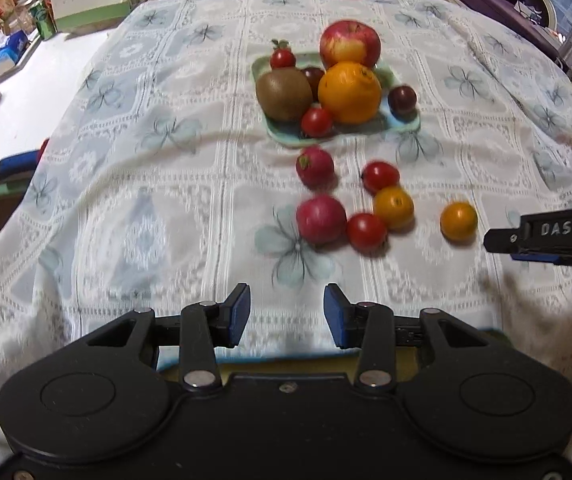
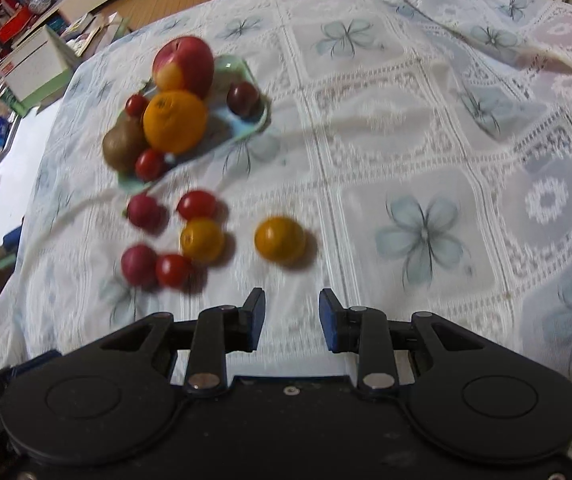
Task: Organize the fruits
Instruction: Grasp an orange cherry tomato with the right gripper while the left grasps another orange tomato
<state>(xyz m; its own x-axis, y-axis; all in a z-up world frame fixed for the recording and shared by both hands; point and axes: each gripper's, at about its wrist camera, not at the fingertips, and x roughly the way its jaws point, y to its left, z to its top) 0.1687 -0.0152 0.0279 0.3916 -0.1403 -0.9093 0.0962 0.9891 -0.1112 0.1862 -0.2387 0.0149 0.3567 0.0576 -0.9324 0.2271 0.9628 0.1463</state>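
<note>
Both the left gripper [image 1: 287,315] and right gripper [image 2: 291,319] are hovering spread and empty. The lone orange tomato [image 2: 280,239] is lying just beyond the right gripper, near the green tray [image 2: 242,130]; descending squarely and pinching gently is advisable.

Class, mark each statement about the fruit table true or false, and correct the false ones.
1. The apple sits on the tray. True.
2. The left claw holds a tomato. False: it is open and empty.
3. Six small fruits lie on the cloth off the tray. True.
4. The kiwi lies on the cloth. False: it is on the tray.
5. The right claw grips the orange. False: nothing is between its pads.
</note>
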